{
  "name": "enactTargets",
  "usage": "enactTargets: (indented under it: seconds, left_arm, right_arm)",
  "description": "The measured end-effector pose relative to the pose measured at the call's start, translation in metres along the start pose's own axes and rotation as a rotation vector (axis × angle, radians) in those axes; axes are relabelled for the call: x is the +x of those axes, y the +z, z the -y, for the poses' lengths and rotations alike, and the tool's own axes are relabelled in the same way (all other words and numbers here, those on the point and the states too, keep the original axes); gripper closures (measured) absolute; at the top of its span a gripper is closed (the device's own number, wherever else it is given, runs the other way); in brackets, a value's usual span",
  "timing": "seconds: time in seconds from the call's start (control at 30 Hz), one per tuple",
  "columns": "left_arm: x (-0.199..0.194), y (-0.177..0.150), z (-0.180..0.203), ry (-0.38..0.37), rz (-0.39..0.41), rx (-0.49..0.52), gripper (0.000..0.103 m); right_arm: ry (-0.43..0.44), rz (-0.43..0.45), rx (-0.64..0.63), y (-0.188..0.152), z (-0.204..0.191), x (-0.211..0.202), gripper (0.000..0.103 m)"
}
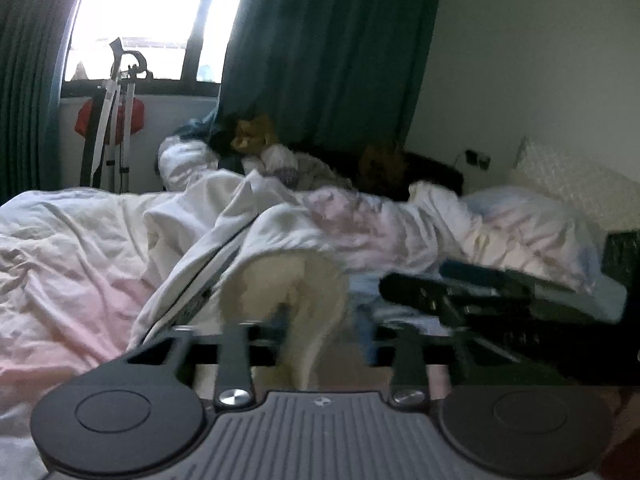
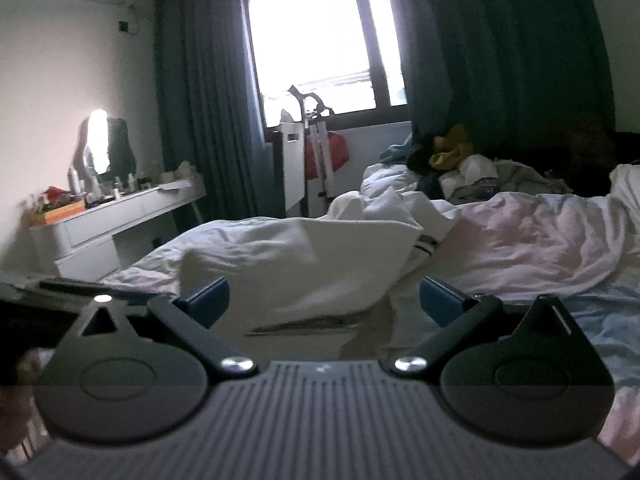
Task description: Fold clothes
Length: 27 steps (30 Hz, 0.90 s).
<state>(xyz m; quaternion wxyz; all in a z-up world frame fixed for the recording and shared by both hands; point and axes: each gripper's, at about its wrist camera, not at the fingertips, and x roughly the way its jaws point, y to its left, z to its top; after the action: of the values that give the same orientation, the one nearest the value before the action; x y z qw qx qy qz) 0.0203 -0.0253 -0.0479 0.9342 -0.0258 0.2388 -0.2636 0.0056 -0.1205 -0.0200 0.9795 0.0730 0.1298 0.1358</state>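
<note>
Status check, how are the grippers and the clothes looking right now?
Right gripper open, nothing held. Left gripper parted, cream cloth between fingers, grip unclear. White garment crumpled on bed. Nothing blocking.

Bedding [image 2: 532, 240] — crumpled matt cloth; curtain [image 1: 328, 48] — cloth.

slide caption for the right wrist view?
Right gripper with jaws open above a white garment on the rumpled bed, window behind.

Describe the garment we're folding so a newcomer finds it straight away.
Start at the bed under the window. On its near side, ahead of the right gripper, lies a white garment. Dark stripes along its hem set it apart from the pinkish bedding.
</note>
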Motion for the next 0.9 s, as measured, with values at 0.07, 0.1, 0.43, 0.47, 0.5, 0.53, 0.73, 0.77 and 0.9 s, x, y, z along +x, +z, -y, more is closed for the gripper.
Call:
enactTargets:
  seconds: [0.07,0.1,0.43,0.47,0.5,0.53,0.73,0.77,0.9]
  left_arm:
    - [-0.01,-0.004,-0.001,0.002,-0.012,0.007,0.057]
    - [-0.015,-0.007,-0.003,0.022,-0.017,0.012,0.057]
    - [-0.025,-0.011,-0.076,0.131,-0.052,-0.413,0.046]
    - [-0.02,-0.012,-0.087,0.12,-0.065,-0.486,0.046]
    - [-0.016,-0.015,-0.099,0.103,-0.08,-0.558,0.046]
    - [-0.011,-0.018,-0.109,0.089,-0.092,-0.618,0.046]
    - [0.007,-0.039,-0.146,0.017,-0.103,-0.868,0.045]
    - [0.01,-0.042,-0.148,-0.001,-0.101,-0.894,0.045]
    - [0.023,-0.05,-0.153,-0.056,-0.098,-0.943,0.045]
  right_arm:
    - [0.015,-0.004,0.004,0.002,-0.003,-0.003,0.0]
    - [0.008,-0.003,0.0,0.003,-0.005,-0.003,0.0]
    - [-0.124,-0.125,-0.285,-0.002,-0.033,0.012,0.024]
    - [-0.144,-0.153,-0.32,-0.006,-0.034,0.016,0.032]
    - [-0.162,-0.18,-0.349,-0.009,-0.035,0.02,0.032]
    - [-0.165,-0.2,-0.35,-0.011,-0.032,0.022,0.032]
    - [-0.217,-0.342,-0.438,-0.026,-0.023,0.039,0.035]
    - [-0.226,-0.357,-0.427,-0.029,-0.02,0.041,0.038]
    - [-0.215,-0.382,-0.324,-0.029,-0.005,0.043,0.064]
